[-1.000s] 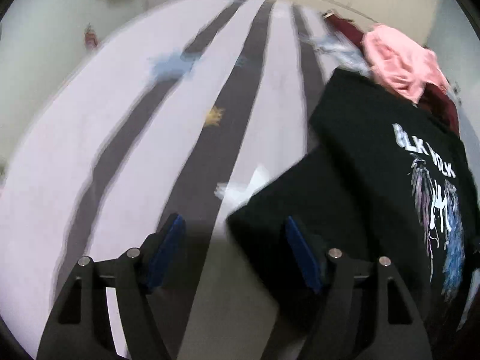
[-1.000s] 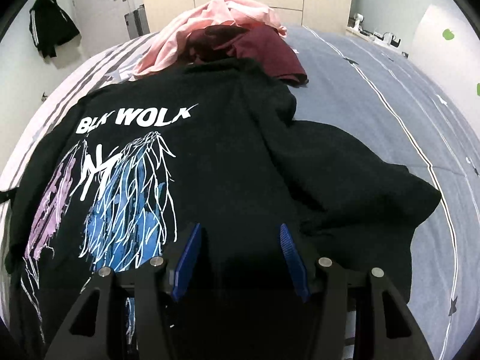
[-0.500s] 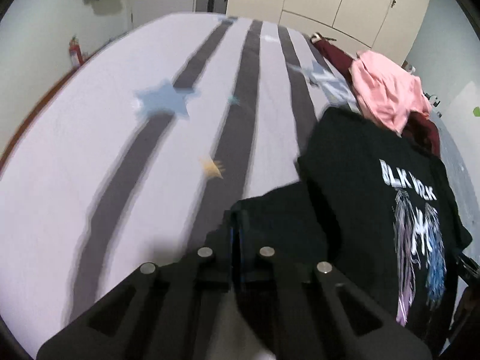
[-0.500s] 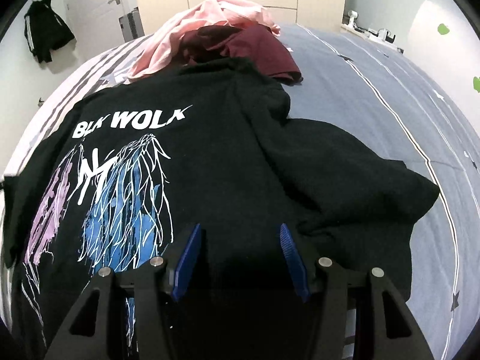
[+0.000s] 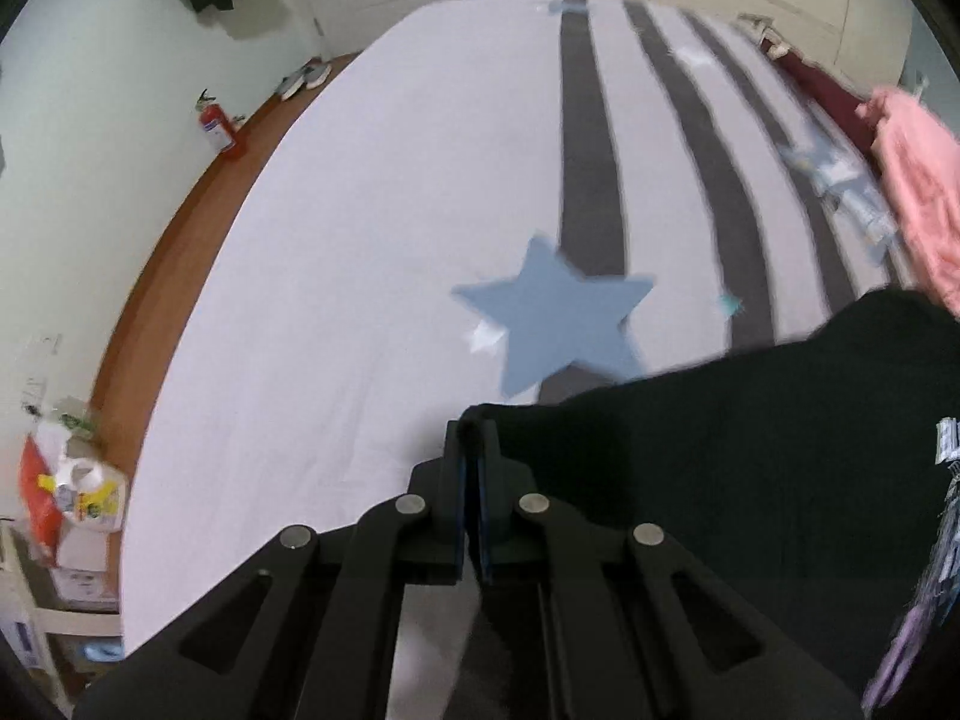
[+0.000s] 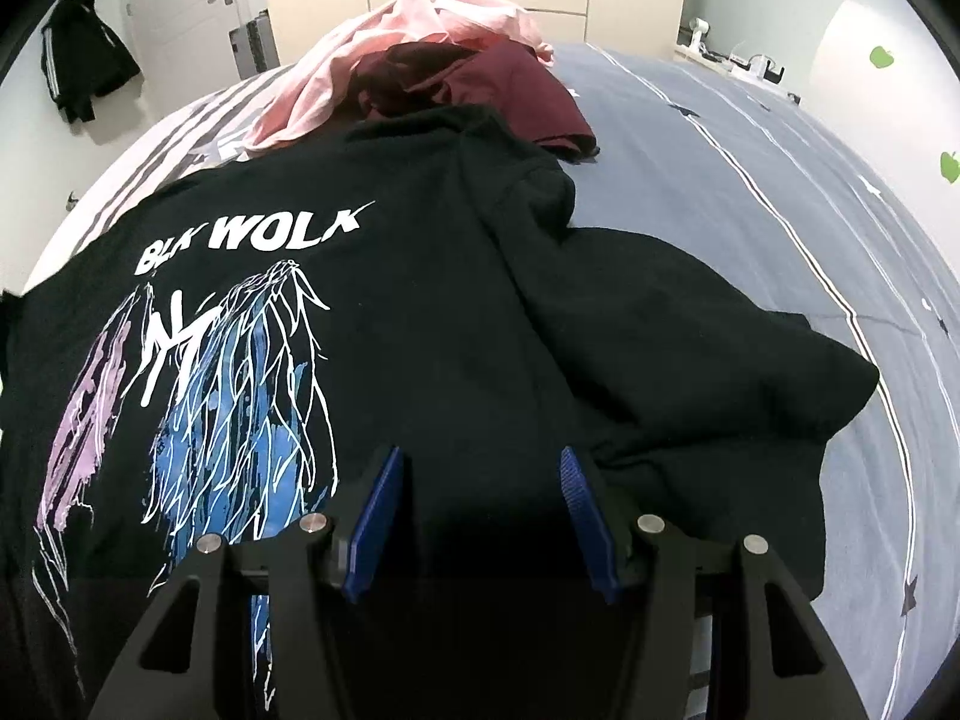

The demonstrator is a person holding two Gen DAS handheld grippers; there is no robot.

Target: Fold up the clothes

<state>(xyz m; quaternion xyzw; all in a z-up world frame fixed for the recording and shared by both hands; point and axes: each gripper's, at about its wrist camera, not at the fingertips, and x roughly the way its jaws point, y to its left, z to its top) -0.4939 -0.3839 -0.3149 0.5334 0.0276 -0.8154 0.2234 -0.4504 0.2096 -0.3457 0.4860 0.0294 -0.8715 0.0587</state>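
A black T-shirt [image 6: 420,252] with white "BLK WOLK" lettering and a blue and purple print lies print-up on the bed. My left gripper [image 5: 471,429] is shut on the edge of the shirt's left sleeve [image 5: 750,450]. That sleeve is stretched out over the white striped sheet [image 5: 360,240], just below a blue star [image 5: 552,312]. My right gripper [image 6: 480,468] stands open over the shirt's lower middle, its blue pads [image 6: 384,486] apart, with flat black cloth below them. The shirt's right sleeve [image 6: 720,372] lies bunched on the grey sheet.
A pink garment [image 6: 432,12] and a maroon one [image 6: 480,78] are heaped beyond the shirt's collar. The bed's left edge drops to a wooden floor with a fire extinguisher [image 5: 219,126] and a cluttered shelf [image 5: 66,498]. A black jacket [image 6: 84,66] hangs on the wall.
My left gripper has closed on the sleeve edge and carried it outward over the striped sheet, drawing the sleeve straight. The right gripper has held still and stayed open.
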